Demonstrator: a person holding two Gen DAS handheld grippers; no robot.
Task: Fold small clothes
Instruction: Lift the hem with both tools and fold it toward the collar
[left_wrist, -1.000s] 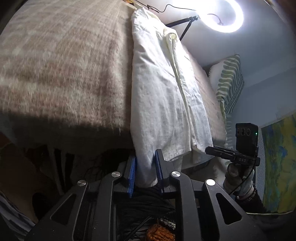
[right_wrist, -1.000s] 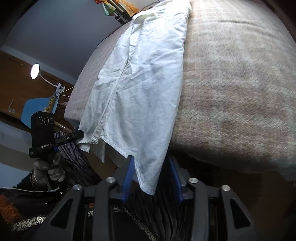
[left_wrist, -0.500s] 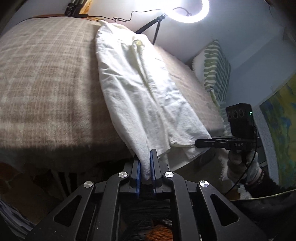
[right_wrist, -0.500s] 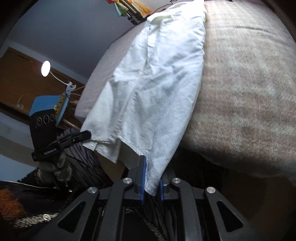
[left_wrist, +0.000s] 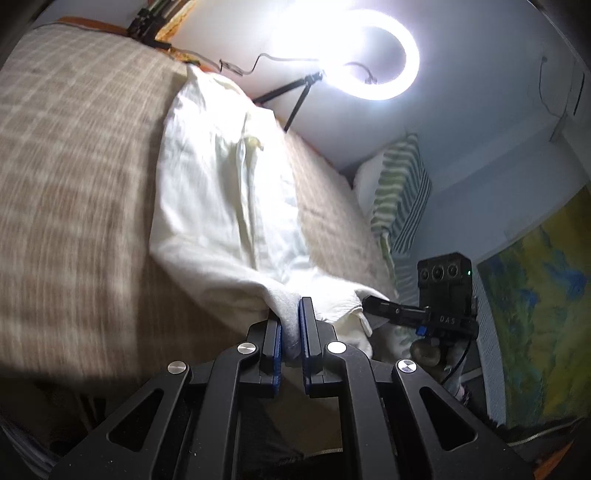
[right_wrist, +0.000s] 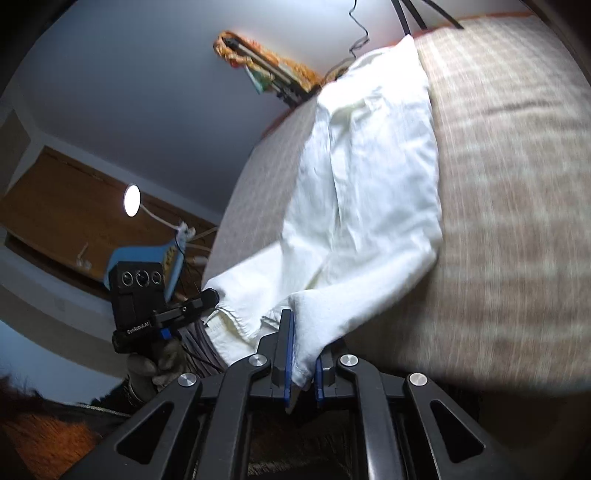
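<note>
Left wrist view: the left gripper (left_wrist: 291, 332) is clamped on one lower corner of the white garment (left_wrist: 225, 192), which lies lengthwise on the bed (left_wrist: 74, 177) with its near end lifted off the checked blanket. The right gripper (left_wrist: 373, 304) pinches the opposite corner, well apart across the hem. A ring light (left_wrist: 369, 55) glows above. Right wrist view: the right gripper (right_wrist: 302, 354) is closed on the garment's corner; the left gripper (right_wrist: 210, 297) grips the far corner.

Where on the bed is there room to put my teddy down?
Bare plaid blanket lies left of the white garment, and a narrower strip between it and the striped pillow. The near edge is crowded: left gripper and right gripper pinch the hem.
</note>
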